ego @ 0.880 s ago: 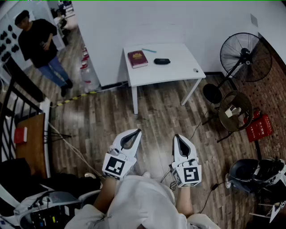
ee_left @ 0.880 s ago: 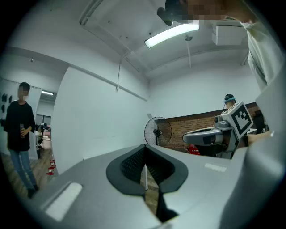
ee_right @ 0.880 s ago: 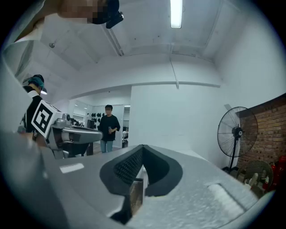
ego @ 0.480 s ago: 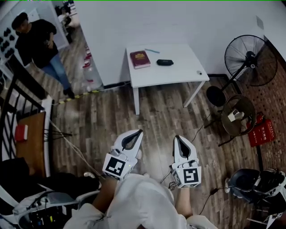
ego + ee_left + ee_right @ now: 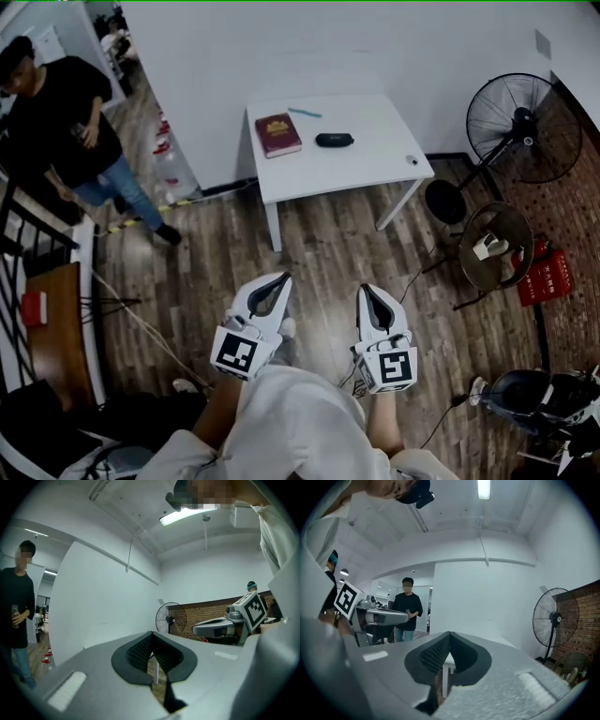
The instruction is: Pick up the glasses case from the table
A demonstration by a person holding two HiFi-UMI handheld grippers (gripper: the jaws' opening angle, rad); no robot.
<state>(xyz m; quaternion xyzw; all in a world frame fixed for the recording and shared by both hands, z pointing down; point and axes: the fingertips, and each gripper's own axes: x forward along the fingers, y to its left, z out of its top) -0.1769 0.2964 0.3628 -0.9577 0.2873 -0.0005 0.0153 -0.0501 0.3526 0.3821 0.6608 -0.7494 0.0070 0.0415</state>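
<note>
Left gripper [image 5: 285,276] and right gripper [image 5: 365,289] — jaws together, empty, held level, well apart from table [image 5: 375,159]. Glasses case [image 5: 335,140] untouched on tabletop, near red book [image 5: 277,134]. Nothing done yet — left to do: approach, open, clamp, lift.

A white square table [image 5: 366,169] stands on the brown wood-plank floor [image 5: 328,244] against the plain white wall [image 5: 375,47]. A black pedestal fan [image 5: 520,117] stands near the table's right corner, before red brickwork [image 5: 577,178]. A ceiling strip light [image 5: 483,488] glows.
</note>
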